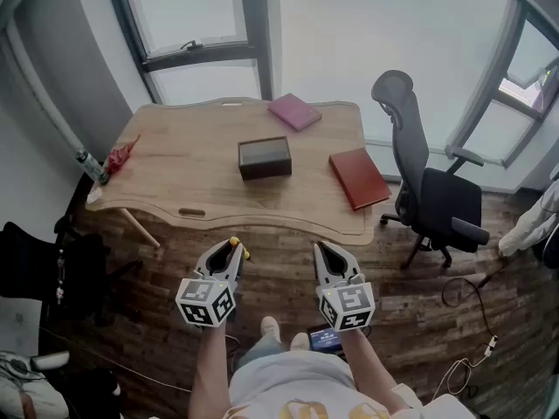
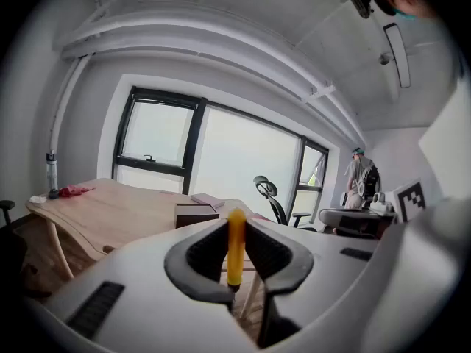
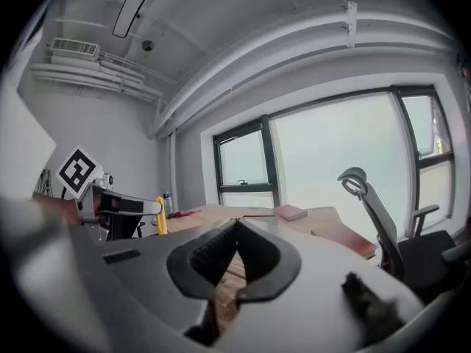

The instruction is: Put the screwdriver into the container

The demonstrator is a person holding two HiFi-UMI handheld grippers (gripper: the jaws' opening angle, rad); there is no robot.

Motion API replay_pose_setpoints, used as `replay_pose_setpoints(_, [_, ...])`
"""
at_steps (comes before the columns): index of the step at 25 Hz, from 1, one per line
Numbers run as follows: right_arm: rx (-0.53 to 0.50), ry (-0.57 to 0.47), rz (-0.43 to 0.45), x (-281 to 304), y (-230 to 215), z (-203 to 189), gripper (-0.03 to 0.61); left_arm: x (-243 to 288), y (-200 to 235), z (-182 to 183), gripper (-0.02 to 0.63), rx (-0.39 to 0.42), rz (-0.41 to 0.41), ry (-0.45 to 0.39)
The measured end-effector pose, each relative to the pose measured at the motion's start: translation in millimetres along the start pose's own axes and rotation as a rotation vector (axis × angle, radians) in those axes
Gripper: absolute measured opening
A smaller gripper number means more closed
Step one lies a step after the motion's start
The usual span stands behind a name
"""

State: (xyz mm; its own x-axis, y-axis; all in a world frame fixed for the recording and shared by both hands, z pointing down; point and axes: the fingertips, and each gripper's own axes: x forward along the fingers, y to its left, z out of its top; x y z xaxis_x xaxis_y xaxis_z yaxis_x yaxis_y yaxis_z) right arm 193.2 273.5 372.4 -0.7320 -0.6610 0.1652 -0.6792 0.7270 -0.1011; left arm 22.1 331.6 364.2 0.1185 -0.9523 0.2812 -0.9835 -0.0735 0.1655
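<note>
A yellow-handled screwdriver [image 2: 236,245] stands upright between the pads of my left gripper [image 2: 236,254], which is shut on it. In the head view the left gripper [image 1: 229,253] hovers over the floor just short of the desk's near edge, and the yellow handle [image 1: 234,244] pokes out at its tip. The container, a dark rectangular box [image 1: 265,157], sits in the middle of the wooden desk [image 1: 175,173]; it also shows ahead as the box [image 2: 196,214]. My right gripper [image 1: 326,253] is level beside the left, its jaws [image 3: 236,230] touching with nothing between them.
A pink book [image 1: 294,111] lies at the desk's far edge and a red book [image 1: 358,177] at its right. A bottle [image 1: 91,166] and red wrapper [image 1: 120,155] sit at the left corner. A black office chair [image 1: 428,186] stands right of the desk. Cables lie on the floor.
</note>
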Motion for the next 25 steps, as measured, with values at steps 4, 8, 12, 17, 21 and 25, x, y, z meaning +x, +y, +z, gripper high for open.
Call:
replay_pose_setpoints(4, [-0.001, -0.001, 0.005, 3, 1, 1, 0.031, 0, 2, 0, 0.076, -0.002, 0.003, 0.000])
replay_pose_setpoints(8, [-0.002, -0.004, 0.011, 5, 2, 3, 0.031, -1, 4, 2, 0.076, -0.007, 0.011, -0.002])
replay_pose_setpoints(12, [0.005, -0.014, 0.013, 7, 2, 6, 0.031, -3, 7, 3, 0.075, -0.008, 0.018, -0.006])
replay_pose_setpoints(17, [0.029, -0.011, 0.026, 10, 1, 5, 0.032, -6, 9, 8, 0.075, -0.025, 0.024, -0.025])
replay_pose_setpoints(21, [0.031, -0.003, 0.027, 12, -2, 4, 0.032, -3, 13, 15, 0.076, -0.026, 0.035, -0.040])
replay_pose_setpoints(25, [0.039, -0.010, 0.020, 22, -12, 7, 0.032, 5, 17, 20, 0.077, -0.013, 0.039, -0.046])
